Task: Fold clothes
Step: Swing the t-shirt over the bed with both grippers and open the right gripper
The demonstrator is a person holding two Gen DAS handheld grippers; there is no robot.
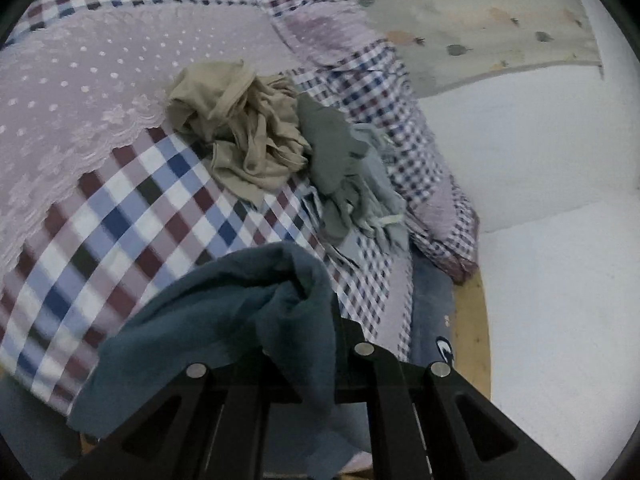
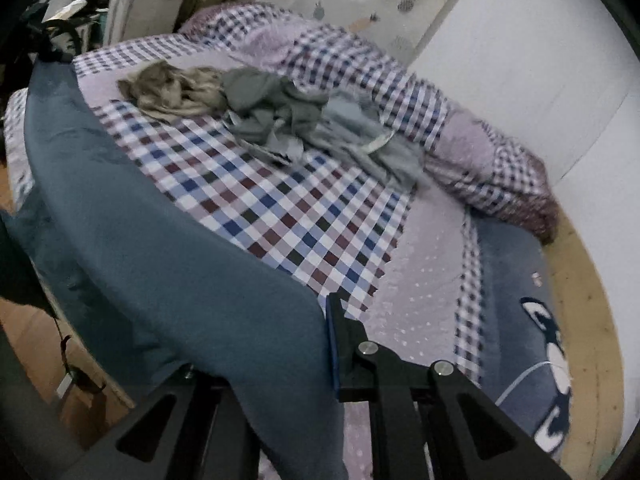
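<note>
1. Two sets of tongs, one per hand, both clamped on the same teal garment (image 2: pixel 168 264); jaws nearly closed with cloth pinched between them.
2. Left tongs (image 1: pixel 320 320) gripping a bunched corner, fabric draped over and hiding the left finger, folds hanging down in front of the lens.
3. Right tongs (image 2: pixel 326 344) gripping another edge, cloth stretched away to the left in a long taut band above the bed (image 2: pixel 420 288).
4. Advice for the step in hand, judged as spreading the garment flat before folding: keep both grips firm, pull evenly apart to remove slack, lower onto the open checked area, avoid dragging across the heap.
5. Teal garment held at the near edge of the bed, directly at both tongs, partly off the mattress on the left side.
6. Farther back on the checked bedspread (image 1: pixel 132 216), well apart from the tongs: crumpled beige garment (image 1: pixel 236 136), touching a grey garment (image 1: pixel 332 160) to its right.
7. Bundled quilt (image 2: pixel 472 148) along the far side, next to a white wall.
</note>
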